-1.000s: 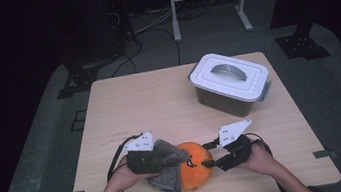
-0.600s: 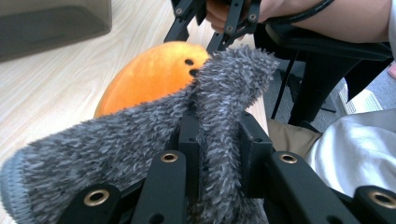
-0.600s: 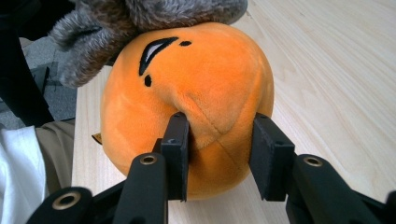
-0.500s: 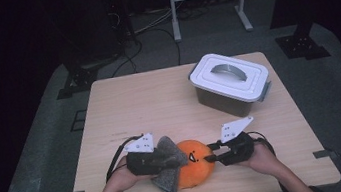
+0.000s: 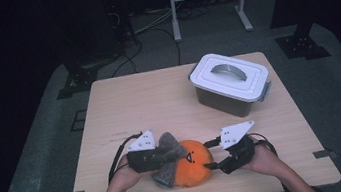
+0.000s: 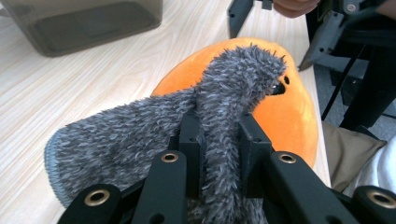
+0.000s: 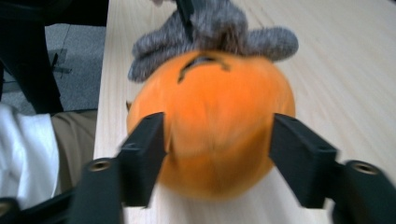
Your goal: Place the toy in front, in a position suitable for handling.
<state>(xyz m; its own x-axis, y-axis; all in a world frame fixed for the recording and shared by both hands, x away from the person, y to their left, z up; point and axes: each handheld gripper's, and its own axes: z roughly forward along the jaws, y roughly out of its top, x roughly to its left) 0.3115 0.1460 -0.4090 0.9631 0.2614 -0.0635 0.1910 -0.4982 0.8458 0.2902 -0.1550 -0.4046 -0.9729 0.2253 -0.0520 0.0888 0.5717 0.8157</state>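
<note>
A round orange plush toy (image 5: 196,165) with a black stitched face lies near the table's front edge, a grey fuzzy piece (image 5: 167,157) draped over its left side. My left gripper (image 5: 163,158) is shut on that grey fuzzy piece (image 6: 140,126), which bunches up between its jaws (image 6: 219,130) against the orange plush (image 6: 285,116). My right gripper (image 5: 213,159) sits at the toy's right side. Its jaws have just been opening and now stand apart (image 7: 217,135) on either side of the orange plush (image 7: 215,98), with a gap at one pad.
A grey storage box with a white handled lid (image 5: 229,82) stands shut at the back right of the wooden table (image 5: 149,104). A person's legs and white sleeve lie past the front edge. Dark floor, cables and a metal stand lie beyond the table.
The right gripper's jaws stand wider around the orange plush than half a second ago. The left gripper and the grey piece have stayed put.
</note>
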